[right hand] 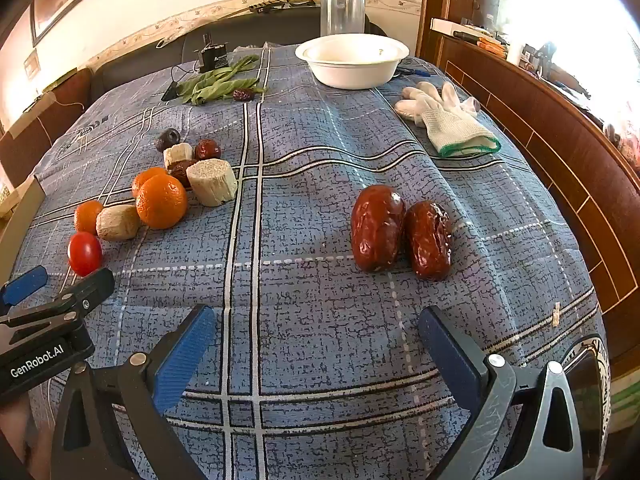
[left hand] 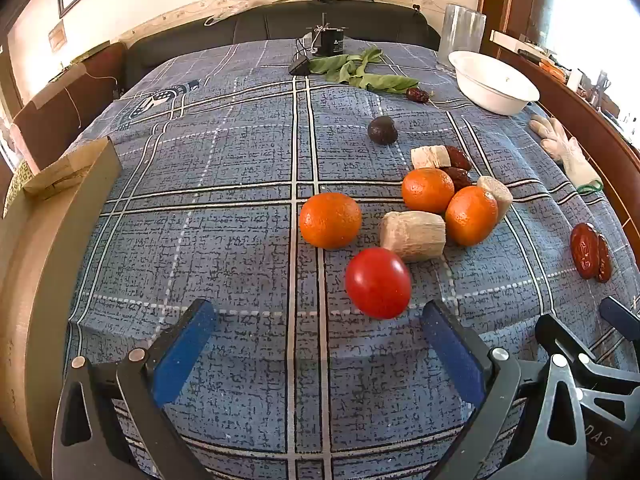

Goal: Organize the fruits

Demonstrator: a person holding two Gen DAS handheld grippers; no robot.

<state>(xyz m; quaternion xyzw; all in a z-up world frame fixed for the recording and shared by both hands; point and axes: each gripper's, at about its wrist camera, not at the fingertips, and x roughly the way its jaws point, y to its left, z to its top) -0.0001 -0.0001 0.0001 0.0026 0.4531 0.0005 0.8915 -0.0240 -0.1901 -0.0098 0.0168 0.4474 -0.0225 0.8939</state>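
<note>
My left gripper (left hand: 318,320) is open and empty, low over the blue plaid cloth. A red tomato (left hand: 378,282) lies just beyond its right finger. Behind it lie three oranges (left hand: 330,221), pale root chunks (left hand: 413,235), dark dates (left hand: 458,176) and a dark round fruit (left hand: 382,130). My right gripper (right hand: 318,326) is open and empty. Two big red dates (right hand: 400,232) lie side by side just ahead of it, right of centre. The fruit pile (right hand: 162,200) sits to its left. A white bowl (right hand: 352,60) stands at the far edge.
Green leaves with one date (right hand: 224,86) and a small black device (right hand: 212,58) lie at the back. A white glove (right hand: 448,118) lies at the right near the wooden rail. A cardboard box (left hand: 44,216) stands at the left edge. A clear cylinder (right hand: 342,12) stands behind the bowl.
</note>
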